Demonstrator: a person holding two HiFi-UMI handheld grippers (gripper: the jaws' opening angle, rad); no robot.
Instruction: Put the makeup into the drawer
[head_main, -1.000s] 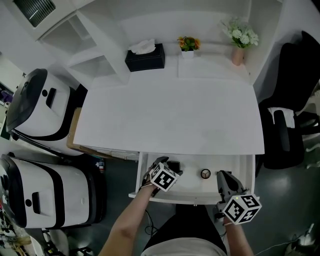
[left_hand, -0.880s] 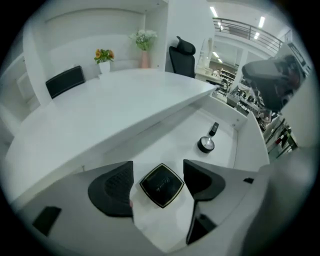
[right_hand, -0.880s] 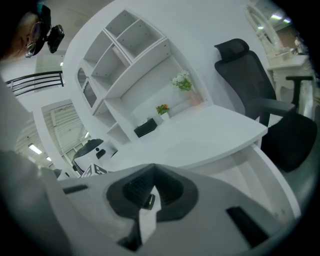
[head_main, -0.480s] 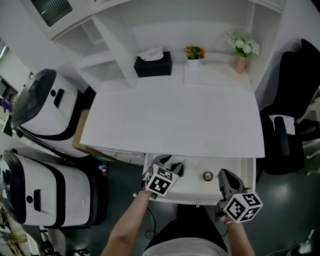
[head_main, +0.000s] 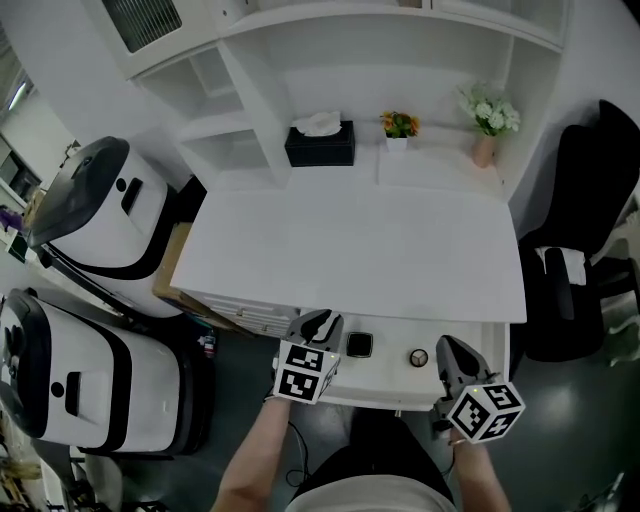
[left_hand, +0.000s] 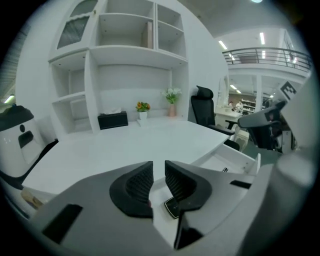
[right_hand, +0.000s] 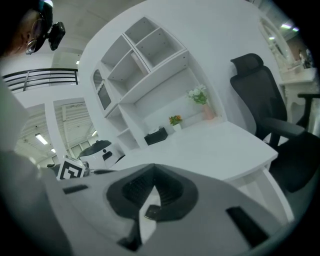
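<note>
A broad white desk (head_main: 350, 250) fills the head view, its shallow white drawer (head_main: 385, 368) pulled open at the desk's 6 o'clock edge, with the makeup already lying inside. The left gripper (head_main: 320, 326), raised over the drawer's 9 o'clock end, holds nothing: its black ribbed jaws are closing on empty air, with a narrow gap between them. The right gripper (head_main: 449, 348), at the drawer's 3 o'clock end, is clenched with its jaws tip to tip and likewise carries nothing. A flat black square compact (head_main: 359, 345) rests on the drawer floor just at 3 o'clock of the left gripper's tips. A small round piece with a dark rim and pale centre (head_main: 418, 357) lies further toward 3 o'clock, between the compact and the right gripper and apart from both. The chief hazard from here looks to be the drawer itself. A brisk shove to close it could send the two loose pieces sliding into each other or into the back wall. A gripper left low over the opening could be caught against the desk's front edge or could knock the compact. The compact lies flat, face up, its sides roughly square with the drawer front; being square, it shows no clear long axis, and which way its hinge points cannot be made out. The round piece lies flat too, with no axis to speak of.
</note>
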